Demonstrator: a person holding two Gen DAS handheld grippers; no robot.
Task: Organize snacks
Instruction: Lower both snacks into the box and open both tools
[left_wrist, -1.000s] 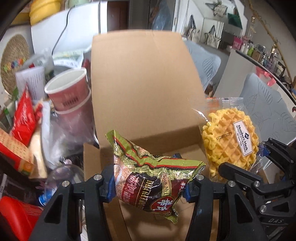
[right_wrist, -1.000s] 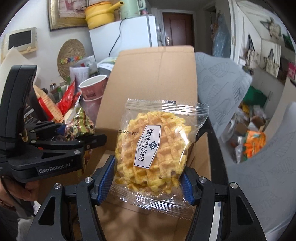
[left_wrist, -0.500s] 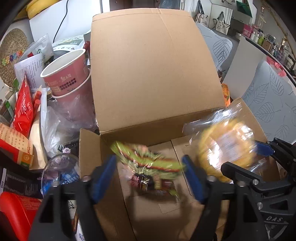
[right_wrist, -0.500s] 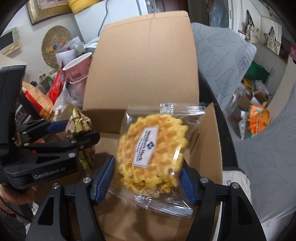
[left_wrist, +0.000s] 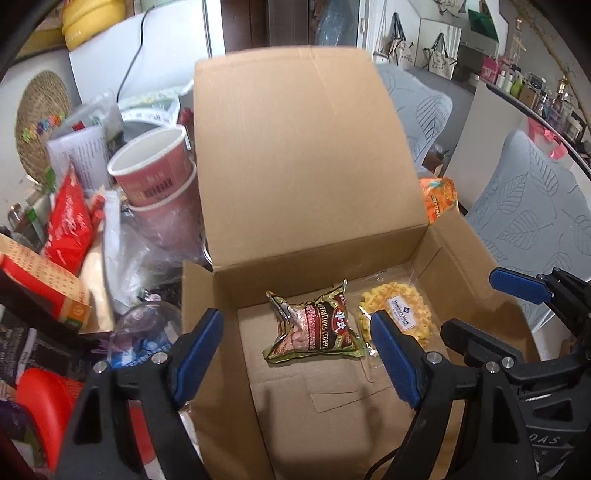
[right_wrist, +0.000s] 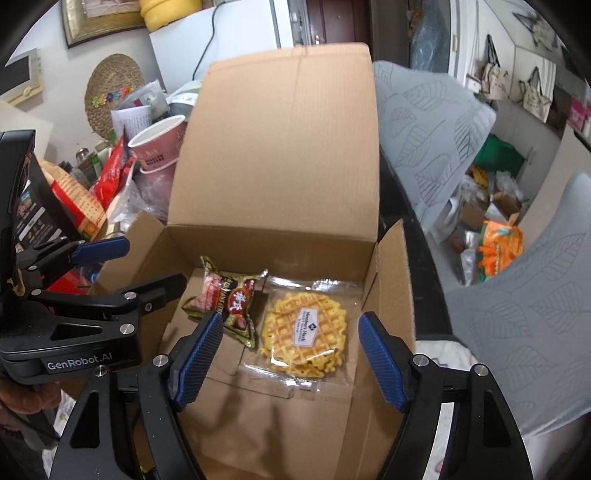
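Note:
An open cardboard box (left_wrist: 454, 251) (right_wrist: 391, 266) stands before me with its lid flap up. A green and brown snack packet (left_wrist: 314, 328) (right_wrist: 229, 299) lies on the box floor. A wrapped yellow waffle (left_wrist: 399, 314) (right_wrist: 304, 328) lies flat to its right, touching it. My left gripper (left_wrist: 295, 354) is open and empty above the box's near left side. My right gripper (right_wrist: 288, 354) is open and empty above the waffle; it also shows in the left wrist view (left_wrist: 480, 314).
Left of the box is a heap of snacks: stacked pink paper cups (left_wrist: 155, 170), red packets (left_wrist: 68, 225), a clear plastic bag (left_wrist: 125, 254). An orange packet (left_wrist: 437, 199) sits behind the box's right corner. Grey leaf-print chairs (right_wrist: 517, 314) stand to the right.
Both grippers opened and let go. The snack packet and the waffle dropped from the jaws onto the box floor, and both grippers rose above the box.

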